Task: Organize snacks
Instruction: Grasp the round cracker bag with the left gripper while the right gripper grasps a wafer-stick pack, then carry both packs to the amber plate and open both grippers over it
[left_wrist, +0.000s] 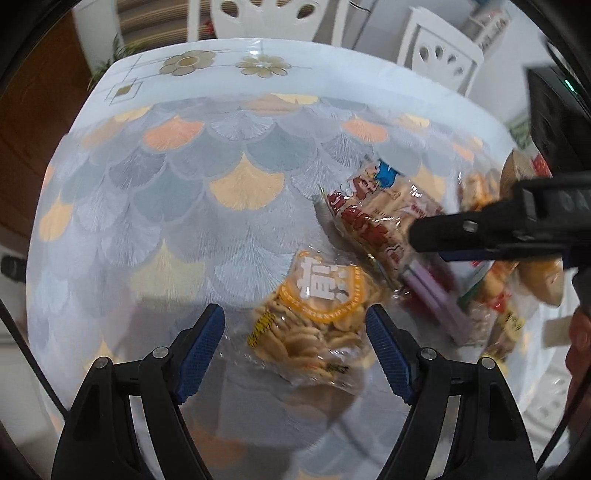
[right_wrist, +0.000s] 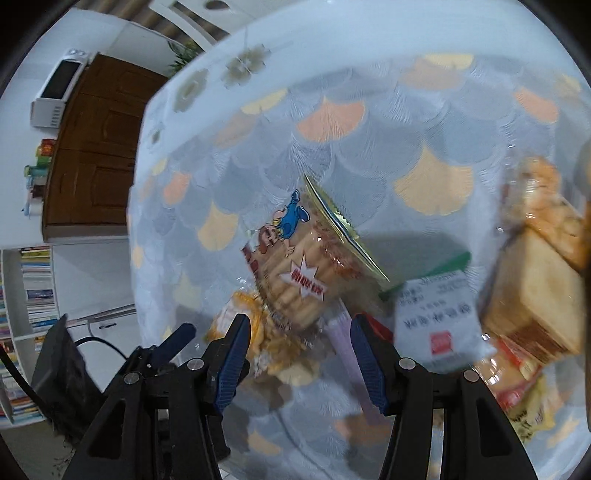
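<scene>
My left gripper (left_wrist: 295, 325) is open above a clear bag of round yellow crackers (left_wrist: 317, 321), which lies between and just beyond its blue pads. A bag of biscuits with a red and blue cartoon label (left_wrist: 380, 210) lies behind it; it also shows in the right wrist view (right_wrist: 295, 266). My right gripper (right_wrist: 299, 336) is open, close over the snack pile, with the cartoon bag and a lilac packet (right_wrist: 347, 350) between its fingers. The yellow cracker bag (right_wrist: 251, 332) is at its left finger. The right gripper's finger (left_wrist: 480, 229) crosses the left wrist view.
The table has a fan-patterned cloth (left_wrist: 184, 184). More snacks lie to the right: a white packet with a green edge (right_wrist: 436, 317), a toast-like bag (right_wrist: 532, 288) and red-orange packets (right_wrist: 509, 373). White chairs (left_wrist: 266, 18) stand behind the table. A wooden cabinet (right_wrist: 92, 155) and microwave (right_wrist: 55, 92) are at the left.
</scene>
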